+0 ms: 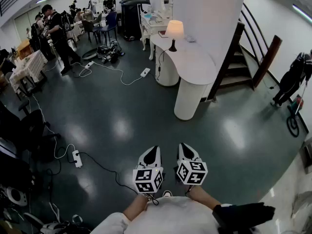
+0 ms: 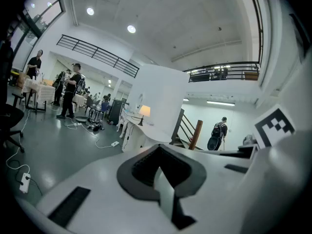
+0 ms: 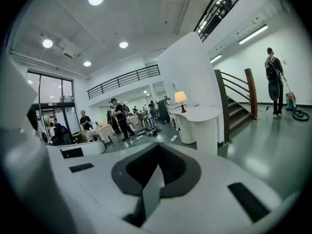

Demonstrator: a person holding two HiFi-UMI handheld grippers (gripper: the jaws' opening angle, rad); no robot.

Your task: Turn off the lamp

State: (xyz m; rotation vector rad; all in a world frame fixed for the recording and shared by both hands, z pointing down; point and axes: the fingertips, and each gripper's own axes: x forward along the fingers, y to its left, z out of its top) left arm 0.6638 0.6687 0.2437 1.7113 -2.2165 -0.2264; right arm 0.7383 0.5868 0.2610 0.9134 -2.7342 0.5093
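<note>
The lamp [image 1: 174, 30], lit, with a pale shade on a dark stem, stands at the far end of a white curved counter [image 1: 195, 65] well ahead of me. It shows small in the left gripper view [image 2: 145, 112] and in the right gripper view [image 3: 181, 97]. Both grippers are held close to my body, side by side, far short of the counter. My left gripper [image 1: 151, 156] [image 2: 158, 152] is shut, jaws meeting with nothing between them. My right gripper [image 1: 186, 152] [image 3: 157, 150] is likewise shut and empty.
Dark glossy floor lies between me and the counter. Cables with power strips [image 1: 77, 158] [image 1: 145, 72] run across the left side. A wooden staircase [image 1: 239, 57] rises right of the counter. Several people stand by tables at back left [image 1: 56, 28]; one person [image 1: 292, 79] is at right.
</note>
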